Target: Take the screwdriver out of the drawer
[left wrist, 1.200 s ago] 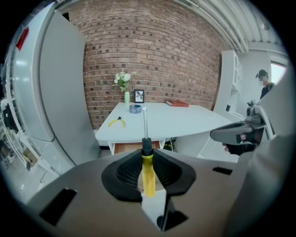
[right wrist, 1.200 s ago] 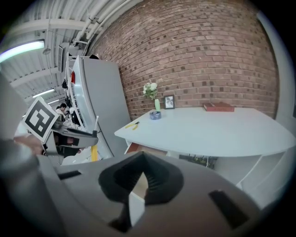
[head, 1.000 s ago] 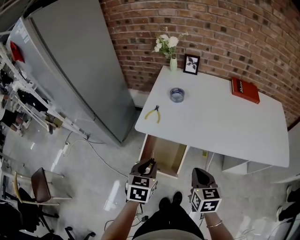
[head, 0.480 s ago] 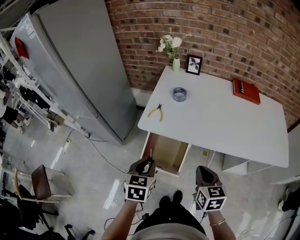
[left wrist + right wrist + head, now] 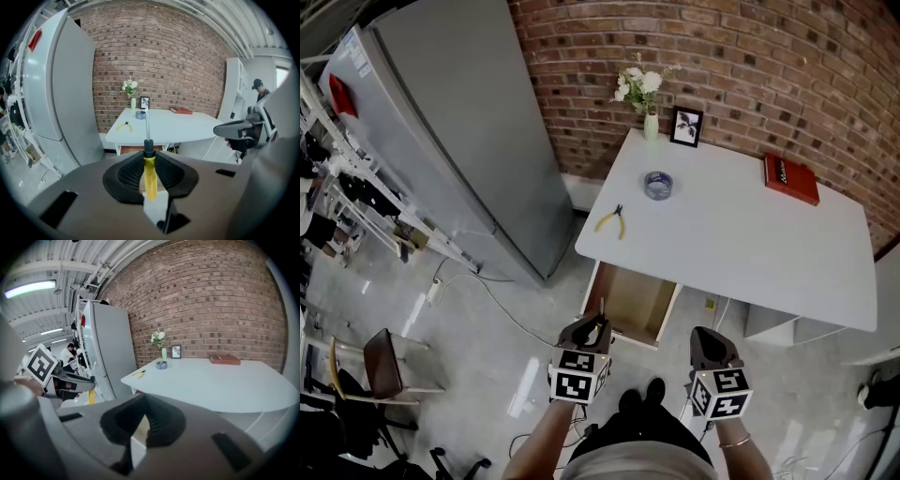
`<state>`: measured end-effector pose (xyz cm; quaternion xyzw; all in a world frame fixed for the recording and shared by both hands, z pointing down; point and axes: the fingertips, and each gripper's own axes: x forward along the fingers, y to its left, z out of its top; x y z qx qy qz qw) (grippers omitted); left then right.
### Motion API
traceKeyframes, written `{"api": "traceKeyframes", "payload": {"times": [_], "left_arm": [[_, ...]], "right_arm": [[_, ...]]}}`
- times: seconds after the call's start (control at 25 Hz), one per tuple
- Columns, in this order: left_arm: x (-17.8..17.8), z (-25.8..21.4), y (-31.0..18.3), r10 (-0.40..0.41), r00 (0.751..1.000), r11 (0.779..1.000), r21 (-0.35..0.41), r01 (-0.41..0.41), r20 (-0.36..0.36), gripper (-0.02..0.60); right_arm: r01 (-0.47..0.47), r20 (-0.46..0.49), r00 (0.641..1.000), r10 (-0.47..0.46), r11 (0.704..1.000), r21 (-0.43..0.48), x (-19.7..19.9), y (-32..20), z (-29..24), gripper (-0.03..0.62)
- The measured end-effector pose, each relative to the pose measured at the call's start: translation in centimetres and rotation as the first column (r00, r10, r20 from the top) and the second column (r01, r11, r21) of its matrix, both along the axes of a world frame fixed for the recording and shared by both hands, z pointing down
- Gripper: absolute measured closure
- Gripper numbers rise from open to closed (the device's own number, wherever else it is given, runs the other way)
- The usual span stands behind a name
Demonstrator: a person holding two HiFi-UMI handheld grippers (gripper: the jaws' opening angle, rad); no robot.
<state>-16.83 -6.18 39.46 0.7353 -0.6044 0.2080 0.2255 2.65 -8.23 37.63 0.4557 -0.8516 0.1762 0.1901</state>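
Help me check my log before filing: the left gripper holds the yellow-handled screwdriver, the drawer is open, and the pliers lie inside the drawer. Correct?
One thing is wrong: the pliers lie on the white table, not inside the drawer, as the head view shows. The left gripper does hold the yellow-handled screwdriver, and the drawer is open.

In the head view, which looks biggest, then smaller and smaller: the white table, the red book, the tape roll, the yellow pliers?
1. white table
2. red book
3. tape roll and yellow pliers: they look about the same size, so I won't rank one above the other.
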Motion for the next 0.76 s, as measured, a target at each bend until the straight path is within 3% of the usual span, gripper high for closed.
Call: {"api": "traceKeyframes", "payload": {"times": [0.76], "left_arm": [[-0.06, 0.01, 0.32, -0.016, 1.0, 1.0, 0.008, 0.016, -0.015, 0.515]], "right_arm": [[0.038, 0.006, 0.999, -0.038, 0.999, 0.008, -0.58, 0.56, -0.17, 0.592]]}}
